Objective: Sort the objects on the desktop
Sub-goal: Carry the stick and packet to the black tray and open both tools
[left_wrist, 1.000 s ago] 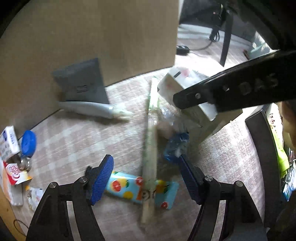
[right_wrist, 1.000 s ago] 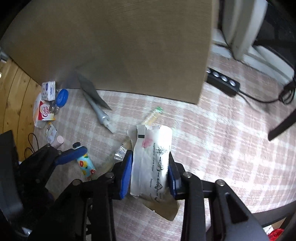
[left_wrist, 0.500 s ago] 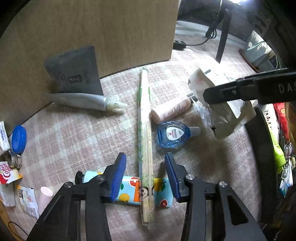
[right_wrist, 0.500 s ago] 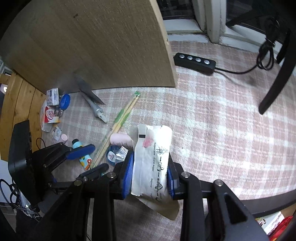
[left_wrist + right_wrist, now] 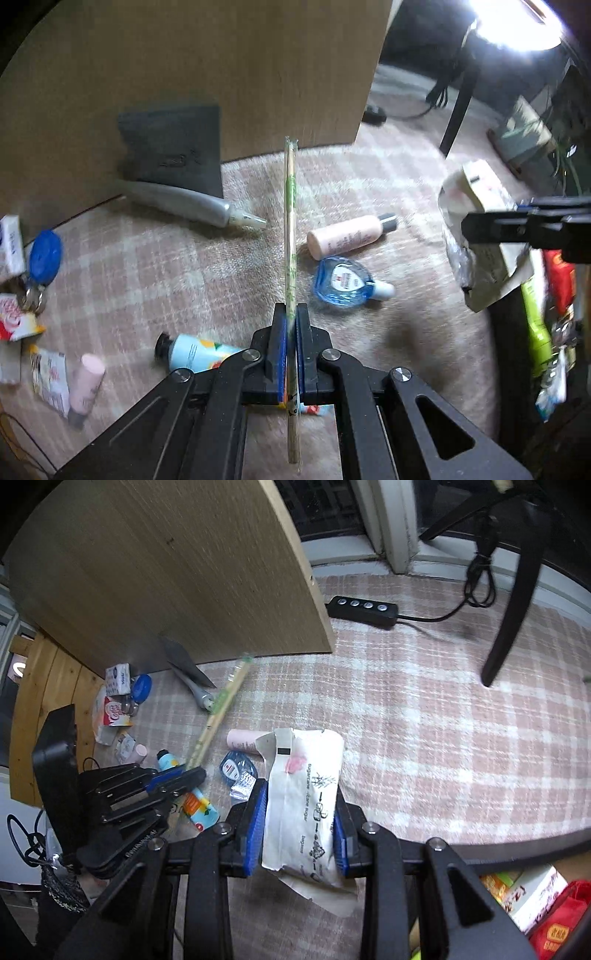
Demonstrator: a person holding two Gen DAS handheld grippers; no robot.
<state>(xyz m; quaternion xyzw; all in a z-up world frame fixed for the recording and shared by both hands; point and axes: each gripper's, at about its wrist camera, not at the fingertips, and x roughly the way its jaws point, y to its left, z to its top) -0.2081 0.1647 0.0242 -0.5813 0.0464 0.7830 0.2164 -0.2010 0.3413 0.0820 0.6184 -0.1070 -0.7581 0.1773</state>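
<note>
From the left wrist view, the left tongs point(image 5: 291, 328) had just been closing, and their blue pads were now pinched on the wrapped chopsticks point(image 5: 290, 229), which ran straight ahead from between the pads. A round blue bottle point(image 5: 342, 281) and a pink bottle point(image 5: 351, 236) lay just to the right of the tongs. A fruit-print tube point(image 5: 192, 353) lay under them on the left.

From the right wrist view, the right tongs point(image 5: 298, 812) were clamped on a white paper packet point(image 5: 304, 801), which stuck out ahead. The left tongs sat low on the left.

To do this step well, I think the long sticks should be lifted slowly and kept level, so the far tip does not knock the bottles.
</note>
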